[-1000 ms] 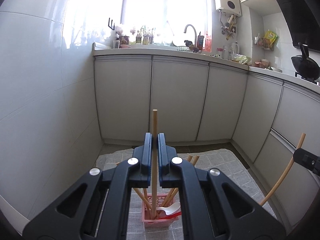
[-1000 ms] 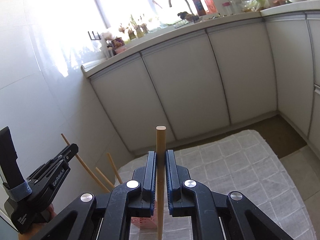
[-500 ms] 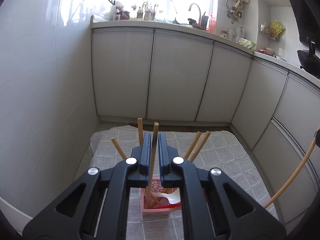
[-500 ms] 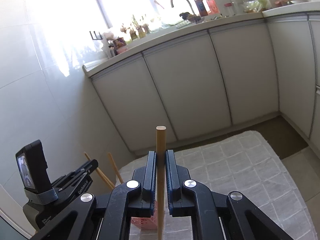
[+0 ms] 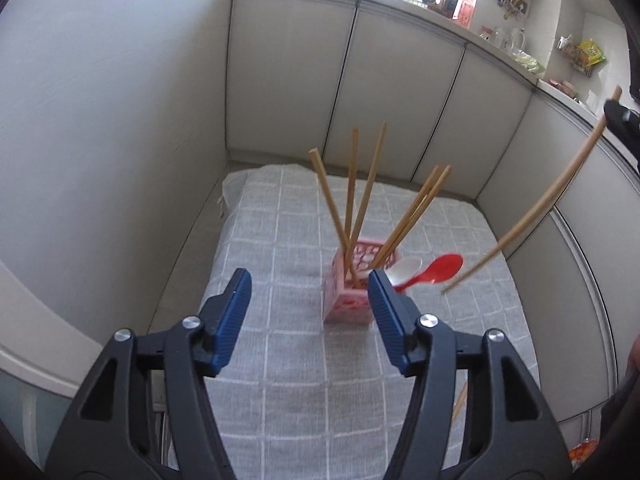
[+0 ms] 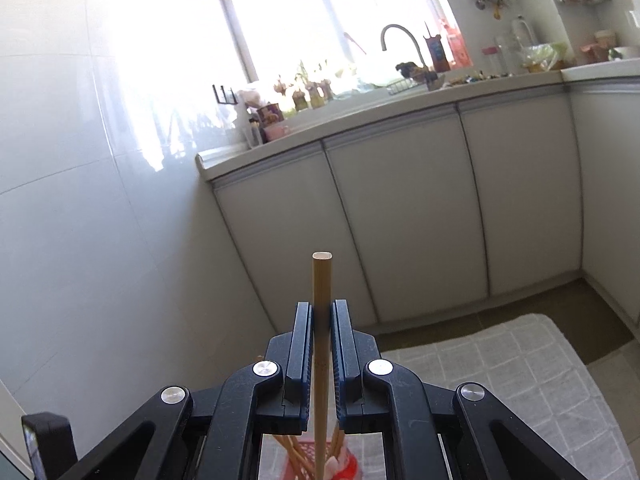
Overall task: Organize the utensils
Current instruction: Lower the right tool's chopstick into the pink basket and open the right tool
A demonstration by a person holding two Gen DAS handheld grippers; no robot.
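Note:
A pink holder (image 5: 349,296) stands on a grey checked cloth (image 5: 280,360). Several wooden chopsticks (image 5: 352,192) stand in it, with a white spoon (image 5: 406,269) and a red spoon (image 5: 434,270) leaning out to the right. My left gripper (image 5: 309,312) is open and empty, just short of the holder. My right gripper (image 6: 320,344) is shut on one chopstick (image 6: 322,320), held upright above the holder (image 6: 316,462). That chopstick (image 5: 532,216) also shows in the left wrist view, slanting above and to the right of the holder.
White cabinet doors (image 5: 400,100) run behind and to the right of the cloth. A white wall (image 5: 100,140) is at the left. A worktop with a tap (image 6: 400,40) and small items lies beyond. Another stick (image 5: 460,402) lies at the lower right.
My left gripper has opened and let go of its chopstick, which now stands in the holder, and has tilted downward. My right gripper has kept its grip and moved over the holder.

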